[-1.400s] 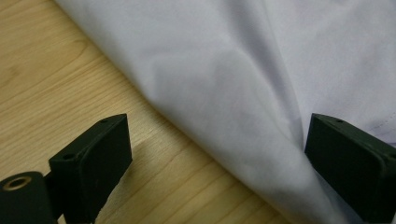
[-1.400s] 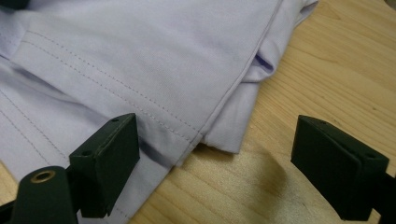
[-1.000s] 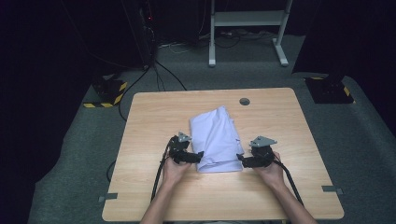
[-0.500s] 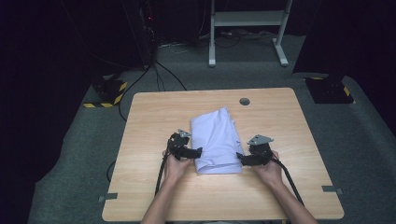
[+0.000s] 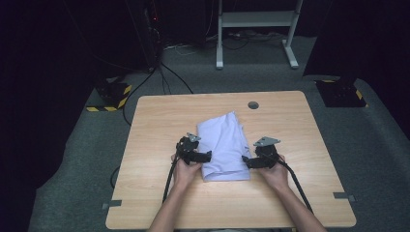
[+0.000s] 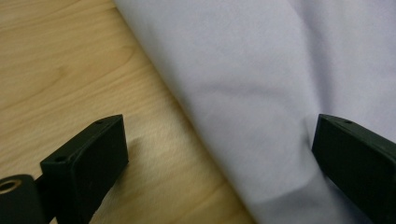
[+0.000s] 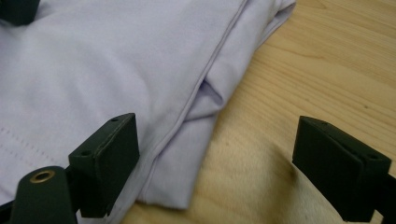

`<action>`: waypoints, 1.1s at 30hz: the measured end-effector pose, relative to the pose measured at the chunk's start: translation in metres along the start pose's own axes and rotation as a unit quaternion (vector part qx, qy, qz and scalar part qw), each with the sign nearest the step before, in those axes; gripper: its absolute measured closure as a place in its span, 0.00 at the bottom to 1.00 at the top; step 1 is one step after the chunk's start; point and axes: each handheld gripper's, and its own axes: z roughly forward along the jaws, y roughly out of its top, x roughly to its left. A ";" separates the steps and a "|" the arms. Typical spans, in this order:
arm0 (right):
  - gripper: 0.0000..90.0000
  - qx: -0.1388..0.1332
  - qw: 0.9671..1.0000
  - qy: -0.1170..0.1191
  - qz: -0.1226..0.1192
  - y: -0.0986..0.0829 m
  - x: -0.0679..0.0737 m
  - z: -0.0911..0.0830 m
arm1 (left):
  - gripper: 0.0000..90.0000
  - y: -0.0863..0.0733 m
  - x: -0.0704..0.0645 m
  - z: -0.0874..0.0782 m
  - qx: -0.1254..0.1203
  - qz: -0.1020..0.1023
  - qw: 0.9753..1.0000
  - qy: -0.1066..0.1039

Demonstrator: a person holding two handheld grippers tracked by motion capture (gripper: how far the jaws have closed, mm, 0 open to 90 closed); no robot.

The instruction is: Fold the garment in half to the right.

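A folded pale lilac cloth (image 5: 223, 145) lies in the middle of the wooden table (image 5: 154, 116). My left gripper (image 5: 207, 155) is at the cloth's left edge, open, its jaws straddling that edge. In the left gripper view the cloth (image 6: 261, 84) runs between the left gripper (image 6: 219, 158)'s two jaws, one over bare wood, one over fabric. My right gripper (image 5: 245, 162) is at the cloth's right edge, also open. In the right gripper view the cloth's layered hem (image 7: 187, 121) sits between the right gripper (image 7: 215, 163)'s jaws.
A round cable hole (image 5: 253, 105) sits near the table's far edge. Cables trail from both grippers toward the near edge. Beyond the table stand a white metal frame (image 5: 256, 29) and yellow-black striped floor blocks (image 5: 112, 94).
Both grippers have moved inward to the cloth's side edges and slightly toward the near end. The cloth has not moved.
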 end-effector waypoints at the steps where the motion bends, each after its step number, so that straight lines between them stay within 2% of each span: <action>1: 0.16 0.001 1.000 0.002 -0.009 -0.002 0.000 -0.004 | 0.05 -0.002 0.001 -0.003 -0.001 0.000 1.000 -0.002; 6: 0.16 0.000 1.000 -0.004 -0.027 -0.007 0.003 -0.017 | 0.05 -0.007 0.004 -0.010 -0.013 -0.010 1.000 -0.016; 9: 0.17 -0.020 1.000 -0.011 -0.005 0.000 0.002 -0.015 | 0.05 0.000 0.002 -0.007 -0.023 -0.013 1.000 -0.015; 11: 0.17 -0.028 1.000 -0.011 0.002 0.007 0.004 -0.010 | 0.06 0.006 -0.001 -0.002 -0.021 -0.012 1.000 -0.005; 14: 0.18 -0.012 1.000 -0.011 0.005 0.013 0.007 0.003 | 0.06 0.008 -0.005 0.007 -0.005 0.005 1.000 0.007; 15: 0.17 0.002 1.000 -0.019 -0.003 0.012 0.008 0.008 | 0.05 0.007 -0.004 0.007 -0.008 0.001 1.000 0.005; 16: 0.17 -0.003 1.000 -0.013 0.003 0.011 0.007 0.009 | 0.06 0.006 -0.003 0.007 -0.006 -0.003 1.000 0.003; 21: 0.17 0.005 1.000 0.001 0.003 -0.001 -0.002 -0.004 | 0.06 -0.002 0.006 -0.003 -0.004 -0.010 1.000 -0.005; 24: 0.17 0.005 1.000 -0.010 -0.017 -0.002 0.001 -0.011 | 0.06 -0.002 0.008 -0.005 -0.020 -0.022 1.000 -0.010; 28: 0.18 -0.022 1.000 -0.018 0.002 0.008 0.003 -0.009 | 0.07 0.007 0.004 -0.003 -0.046 -0.039 0.998 -0.004; 30: 0.18 -0.030 0.999 -0.021 0.008 0.014 0.004 -0.004 | 0.07 0.013 0.002 0.000 -0.046 -0.036 0.998 0.001; 33: 0.20 -0.026 0.999 -0.024 0.004 0.021 0.009 0.007 | 0.07 0.017 -0.002 0.007 -0.033 -0.026 0.999 0.009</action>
